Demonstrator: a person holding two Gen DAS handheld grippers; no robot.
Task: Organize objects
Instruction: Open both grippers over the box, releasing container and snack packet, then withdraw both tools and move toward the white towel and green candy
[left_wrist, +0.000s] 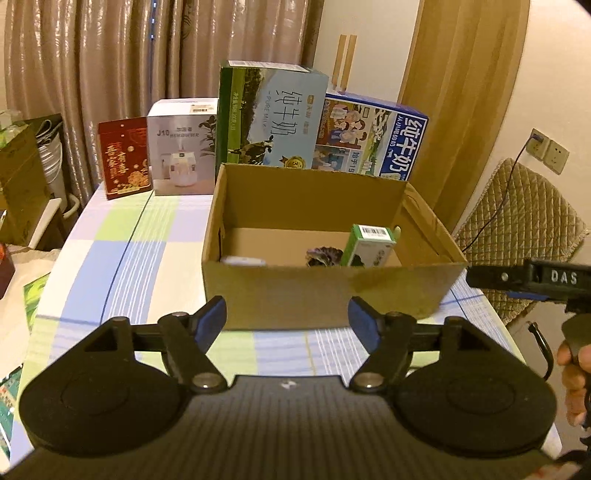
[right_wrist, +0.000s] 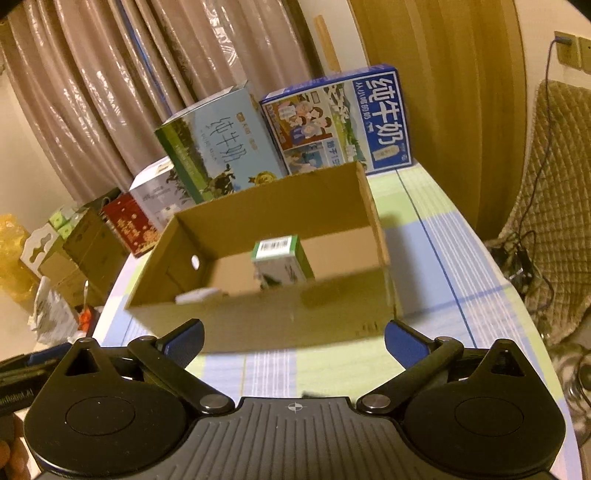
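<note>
Cardboard box holds sorted items; both grippers empty

Blue-padded left gripper stands over the near edge of the checked tablecloth-covered table, jaws apart, nothing between them. Right gripper likewise, jaws spread wide and empty. Just beyond both sits an open brown cardboard box. Inside it: a small green-and-white carton upright toward the right wall, a dark crumpled item beside it, a flat white object at the near-left corner. Along the far edge, left to right: red gift box, white humidifier box, green-and-blue milk carton, blue milk carton.
</note>
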